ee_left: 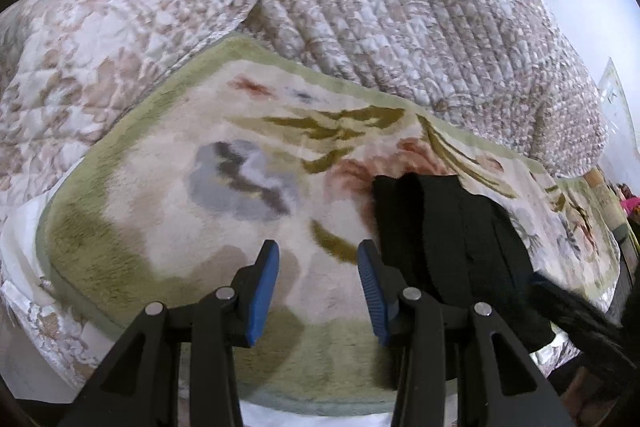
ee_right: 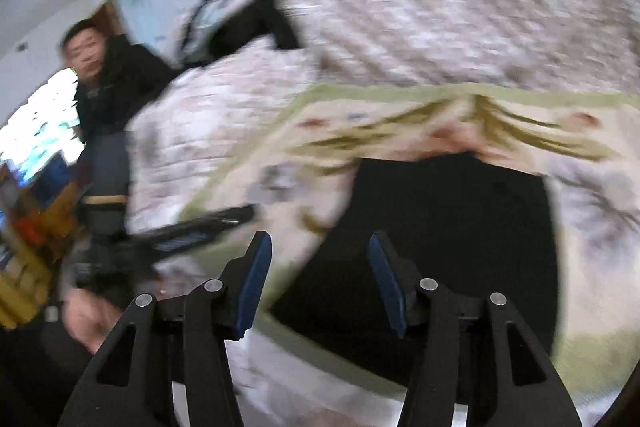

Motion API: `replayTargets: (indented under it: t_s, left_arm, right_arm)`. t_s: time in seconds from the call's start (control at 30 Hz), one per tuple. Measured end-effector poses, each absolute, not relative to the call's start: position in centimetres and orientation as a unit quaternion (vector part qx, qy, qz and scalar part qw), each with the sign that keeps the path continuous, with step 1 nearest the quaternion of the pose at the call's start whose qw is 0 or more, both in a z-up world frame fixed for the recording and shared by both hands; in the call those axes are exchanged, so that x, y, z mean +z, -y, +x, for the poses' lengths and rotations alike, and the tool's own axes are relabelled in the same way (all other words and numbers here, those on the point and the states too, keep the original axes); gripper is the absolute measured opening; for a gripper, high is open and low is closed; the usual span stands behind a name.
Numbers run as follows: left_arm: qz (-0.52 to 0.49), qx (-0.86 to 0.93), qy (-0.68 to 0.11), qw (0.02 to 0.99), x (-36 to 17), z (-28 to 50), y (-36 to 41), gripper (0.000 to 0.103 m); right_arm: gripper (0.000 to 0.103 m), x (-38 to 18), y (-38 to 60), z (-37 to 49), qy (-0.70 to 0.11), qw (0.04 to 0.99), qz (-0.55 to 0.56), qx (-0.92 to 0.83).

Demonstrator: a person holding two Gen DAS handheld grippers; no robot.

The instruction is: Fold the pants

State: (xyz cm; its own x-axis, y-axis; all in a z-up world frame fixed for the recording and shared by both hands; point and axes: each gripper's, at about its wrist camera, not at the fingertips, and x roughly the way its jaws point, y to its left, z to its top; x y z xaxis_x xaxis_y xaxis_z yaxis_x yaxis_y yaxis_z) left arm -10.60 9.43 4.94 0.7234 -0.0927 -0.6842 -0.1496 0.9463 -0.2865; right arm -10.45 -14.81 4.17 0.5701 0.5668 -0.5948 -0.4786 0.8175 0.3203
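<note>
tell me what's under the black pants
The black pants lie on a plush floral blanket with a green border, spread over a quilted bedspread. The blanket's pattern beneath the pants is covered, so it cannot be seen. Both grippers hover open, holding nothing.

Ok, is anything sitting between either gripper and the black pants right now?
Nothing visible. The left gripper is open over bare floral blanket, with the black pants just to its right. The right gripper is open directly above them, though that view is blurred.
</note>
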Motion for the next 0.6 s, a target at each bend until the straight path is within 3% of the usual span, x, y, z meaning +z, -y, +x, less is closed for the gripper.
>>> replayTargets:
  t_s: [0.03, 0.1, 0.4, 0.6]
  left_arm:
    - [-0.161, 0.008, -0.373, 0.914, 5.1, -10.4, -8.9, 0.044]
    - [-0.159, -0.005, -0.375, 0.913, 5.5, -10.0, -8.0, 0.044]
    - [-0.108, -0.078, -0.373, 0.918, 8.6, -6.4, -2.2, 0.044]
    - [-0.054, -0.100, -0.413, 0.904, 5.9, -1.2, 1.6, 0.044]
  right_arm:
    - [0.028, 3.5, 15.3, -10.0, -0.373, 0.884, 0.064, 0.276]
    - [0.025, 0.9, 15.6, -8.7, -0.423, 0.872, 0.050, 0.243]
    - [0.025, 5.3, 18.2, -4.2, -0.402, 0.877, 0.042, 0.260]
    - [0.025, 2.6, 18.9, 1.7, -0.439, 0.866, 0.012, 0.239]
